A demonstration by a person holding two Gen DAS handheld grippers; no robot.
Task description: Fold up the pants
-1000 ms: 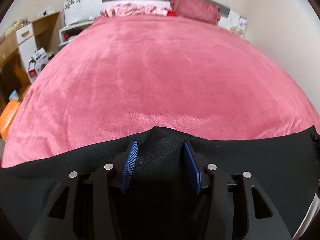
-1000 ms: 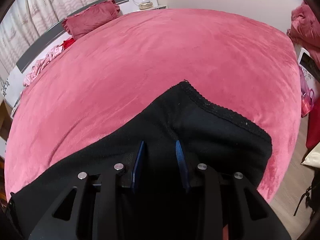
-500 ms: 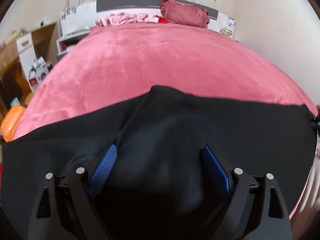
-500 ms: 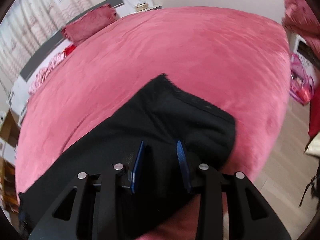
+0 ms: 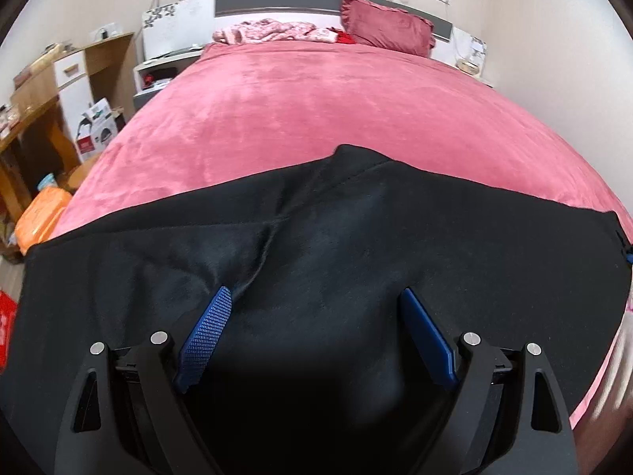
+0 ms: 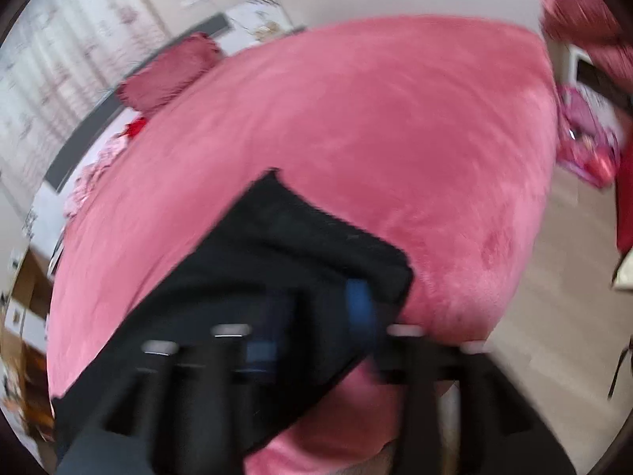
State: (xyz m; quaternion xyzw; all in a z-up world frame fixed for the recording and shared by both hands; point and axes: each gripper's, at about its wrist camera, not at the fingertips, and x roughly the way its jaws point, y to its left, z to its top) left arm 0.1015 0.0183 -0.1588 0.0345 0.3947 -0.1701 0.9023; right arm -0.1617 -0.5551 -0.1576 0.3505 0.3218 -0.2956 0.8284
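Black pants [image 5: 356, 245] lie spread across the near edge of a bed with a pink blanket [image 5: 336, 107]. My left gripper [image 5: 314, 297] is open, its blue pads wide apart just above the black cloth, holding nothing. In the right wrist view the pants [image 6: 285, 245] show as a folded black band running to the lower left over the blanket [image 6: 376, 118]. My right gripper [image 6: 312, 308] is over the pants' end near the bed edge. That view is blurred by motion, so its jaw state is unclear.
A dark red pillow [image 5: 389, 25] and crumpled pink cloth [image 5: 269, 31] lie at the headboard. A wooden desk [image 5: 35, 91], boxes and an orange bag [image 5: 37, 217] stand left of the bed. The floor [image 6: 554, 277] with pink bags [image 6: 589, 146] is to the right.
My left gripper has opened wide and let go of the pants, which now lie further onto the bed. My right gripper has swung back toward the bed's edge, blurring its view.
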